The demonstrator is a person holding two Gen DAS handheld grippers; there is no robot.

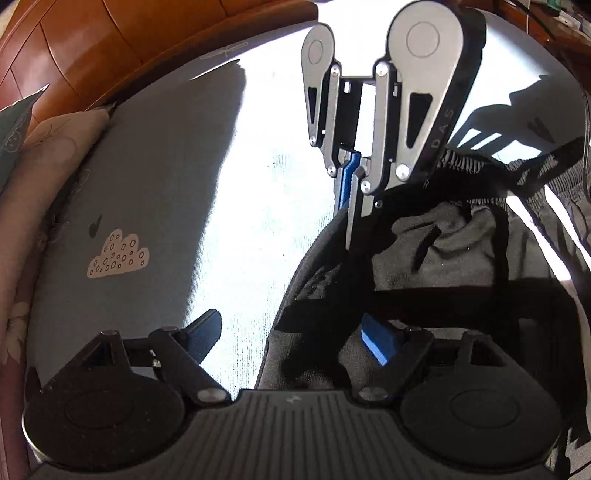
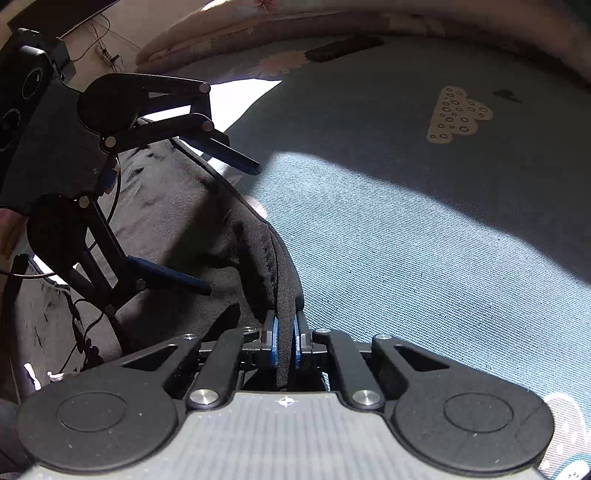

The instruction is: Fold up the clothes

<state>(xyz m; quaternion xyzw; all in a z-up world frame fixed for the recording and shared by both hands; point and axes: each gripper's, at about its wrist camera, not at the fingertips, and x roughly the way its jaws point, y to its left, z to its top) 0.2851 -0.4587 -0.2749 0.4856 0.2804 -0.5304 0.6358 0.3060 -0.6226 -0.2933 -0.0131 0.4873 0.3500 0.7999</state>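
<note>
A dark grey garment (image 1: 443, 240) with a black elastic waistband lies bunched on the blue-grey bed sheet (image 1: 166, 166). In the left wrist view my left gripper (image 1: 291, 338) is open, its blue finger (image 1: 380, 343) over the cloth and its black finger over bare sheet. Nothing sits between them. Opposite it, my right gripper (image 1: 351, 199) points down at the garment's edge. In the right wrist view my right gripper (image 2: 286, 336) is shut on a fold of the garment's seamed edge (image 2: 280, 258). The left gripper (image 2: 232, 229) hovers open over the garment (image 2: 177, 206).
A wooden headboard (image 1: 92, 44) and a floral pillow (image 1: 55, 147) border the bed. A rolled floral quilt (image 2: 295, 22) lies along the far side. A cloud print (image 2: 460, 114) marks the sheet. Cables (image 2: 85, 321) hang by the left gripper. Sunlight crosses the sheet.
</note>
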